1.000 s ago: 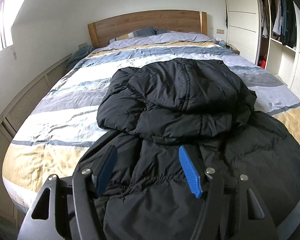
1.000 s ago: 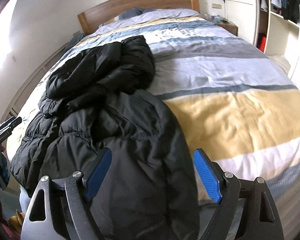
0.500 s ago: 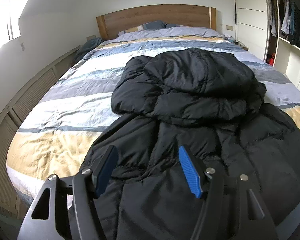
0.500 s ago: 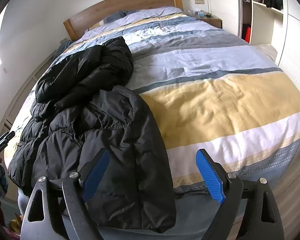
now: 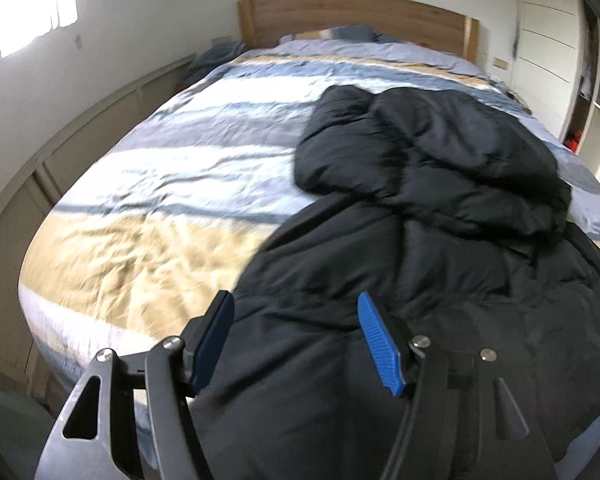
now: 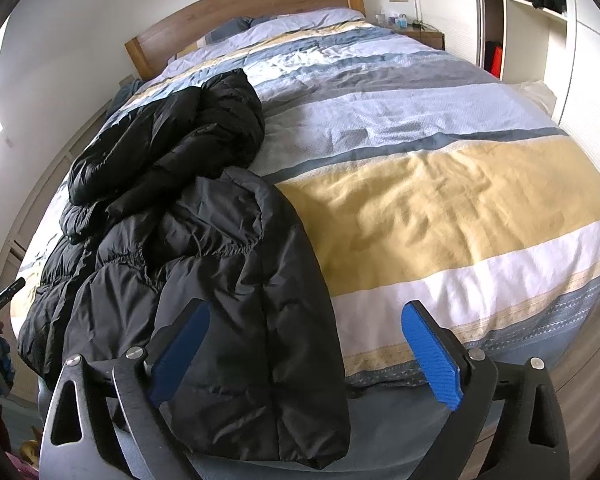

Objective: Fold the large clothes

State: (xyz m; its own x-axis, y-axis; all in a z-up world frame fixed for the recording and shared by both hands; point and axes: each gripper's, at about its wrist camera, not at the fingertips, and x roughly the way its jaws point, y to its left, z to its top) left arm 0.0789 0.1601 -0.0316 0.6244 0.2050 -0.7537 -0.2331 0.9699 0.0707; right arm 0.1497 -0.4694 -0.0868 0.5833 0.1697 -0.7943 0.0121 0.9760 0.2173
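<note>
A black puffer jacket (image 5: 420, 240) lies lengthwise on the striped duvet (image 5: 160, 184), its hood and upper part bunched toward the headboard. Its hem (image 6: 260, 400) hangs over the foot of the bed. My left gripper (image 5: 296, 312) hovers open over the jacket's near left edge, with nothing pinched. My right gripper (image 6: 306, 312) hangs over the jacket's near right edge (image 6: 320, 320). Its jaws are opening wide, and the blue pads (image 6: 432, 356) stand clear of the fabric. The jacket (image 6: 188, 220) fills the left half of the right wrist view.
A wooden headboard (image 5: 356, 16) and pillows (image 6: 260, 26) close the far end. Low wall cabinets (image 5: 60, 148) run along the bed's left side. An open wardrobe (image 6: 532, 20) and a nightstand (image 6: 420, 34) stand to the right. Bare duvet (image 6: 440, 200) lies right of the jacket.
The left gripper has slid left along the foot of the bed, so the jacket now sits right of centre in its view. The right gripper drew back slightly and its jaws spread wider.
</note>
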